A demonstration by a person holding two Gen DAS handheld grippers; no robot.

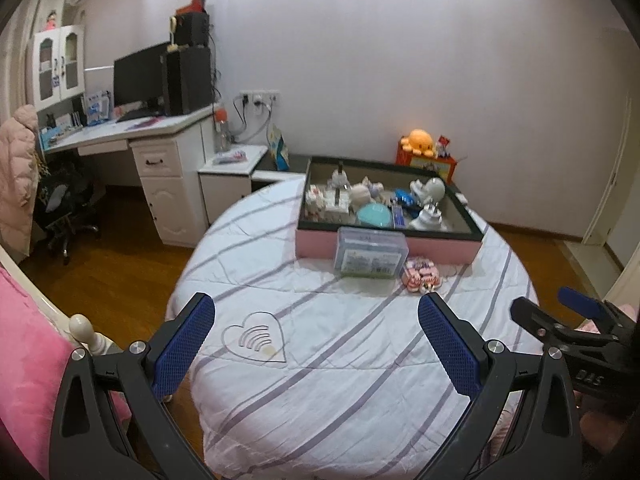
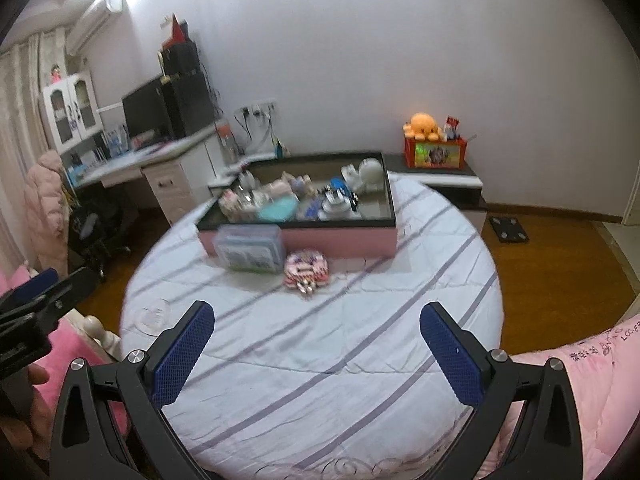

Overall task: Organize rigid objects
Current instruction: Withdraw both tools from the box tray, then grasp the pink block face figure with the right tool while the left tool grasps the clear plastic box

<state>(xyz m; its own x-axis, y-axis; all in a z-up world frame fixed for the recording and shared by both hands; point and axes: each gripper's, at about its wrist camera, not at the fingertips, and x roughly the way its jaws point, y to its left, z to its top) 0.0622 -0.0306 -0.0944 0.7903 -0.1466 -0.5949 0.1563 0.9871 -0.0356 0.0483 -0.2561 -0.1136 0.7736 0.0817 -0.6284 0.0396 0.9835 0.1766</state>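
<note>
Pink-sided shallow cardboard tray on the striped bed collects small items; clear plastic box waits just outside; left tongs and right tongs both wide, empty.

Right gripper wide open, empty, above striped bedspread. Pink-sided tray full of small items at far end; clear plastic box against its front wall, pink patterned pouch just right of box. Left gripper at left edge.
</note>
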